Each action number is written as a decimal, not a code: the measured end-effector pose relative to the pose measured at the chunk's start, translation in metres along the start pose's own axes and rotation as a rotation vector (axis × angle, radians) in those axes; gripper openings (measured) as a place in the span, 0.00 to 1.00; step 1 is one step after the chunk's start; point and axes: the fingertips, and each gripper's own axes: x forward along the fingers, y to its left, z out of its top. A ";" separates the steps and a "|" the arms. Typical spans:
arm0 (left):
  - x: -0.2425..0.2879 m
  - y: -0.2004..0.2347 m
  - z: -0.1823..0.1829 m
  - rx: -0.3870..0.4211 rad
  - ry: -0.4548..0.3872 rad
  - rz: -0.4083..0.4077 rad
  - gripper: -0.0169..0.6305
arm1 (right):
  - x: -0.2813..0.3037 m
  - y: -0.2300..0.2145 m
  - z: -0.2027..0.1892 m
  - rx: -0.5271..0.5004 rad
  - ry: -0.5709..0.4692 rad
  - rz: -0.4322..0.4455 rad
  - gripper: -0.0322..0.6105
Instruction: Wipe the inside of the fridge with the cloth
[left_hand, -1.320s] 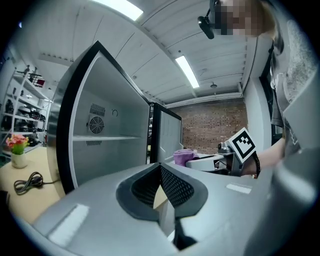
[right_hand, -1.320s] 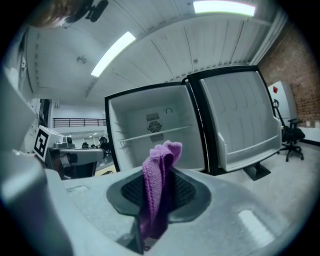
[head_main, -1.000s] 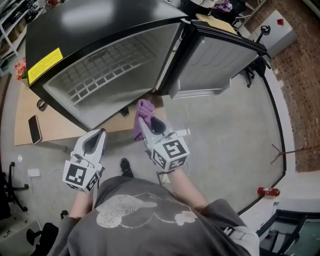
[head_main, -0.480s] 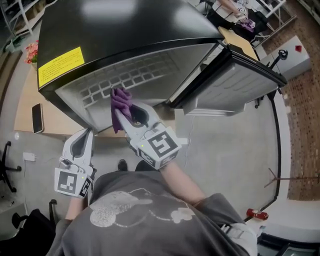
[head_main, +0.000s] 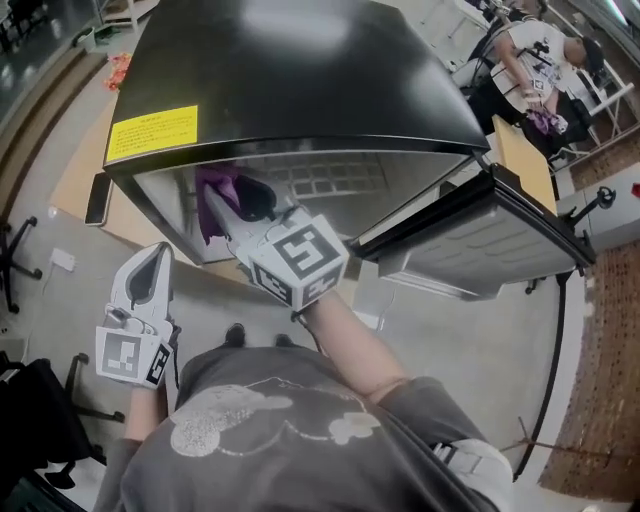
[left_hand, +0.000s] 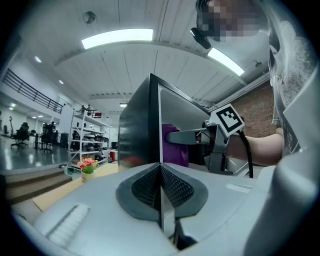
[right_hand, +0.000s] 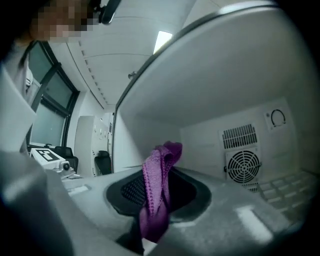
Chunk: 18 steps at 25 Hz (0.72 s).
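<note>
The right gripper (head_main: 224, 212) reaches into the open black fridge (head_main: 300, 70) at the left of its opening, just under the top panel; its jaws are clamped on the purple cloth (head_main: 214, 188), which bunches above the fingertips and hangs in a fold below them; in the right gripper view the cloth (right_hand: 158, 182) stands up between the closed jaws, with the pale inner cavity beyond, a round fan grille (right_hand: 243, 165) and a slotted vent on the rear wall, and a wire shelf (right_hand: 292, 186) at lower right; whether the cloth touches any inner surface cannot be told; the left gripper (head_main: 153, 262) is held low at the person's left, outside the fridge and well apart from the cloth; its own view shows the jaws (left_hand: 160, 172) pressed together with nothing between them, looking past the fridge's black side wall towards the right gripper (left_hand: 197, 136) and the cloth; the fridge door (head_main: 480, 235) stands swung open to the right; a yellow label (head_main: 152, 132) lies on the fridge top near its front left corner; a wooden counter (head_main: 75, 170) shows at the fridge's left.
</note>
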 end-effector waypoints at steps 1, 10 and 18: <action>0.000 0.001 0.002 -0.001 -0.005 0.018 0.05 | 0.006 -0.003 0.001 -0.001 0.007 0.006 0.18; -0.007 0.006 0.002 -0.019 -0.017 0.076 0.05 | 0.048 -0.032 0.011 -0.040 0.030 -0.023 0.18; -0.008 0.014 0.005 -0.026 -0.039 0.084 0.05 | 0.079 -0.036 0.008 -0.160 0.089 -0.039 0.18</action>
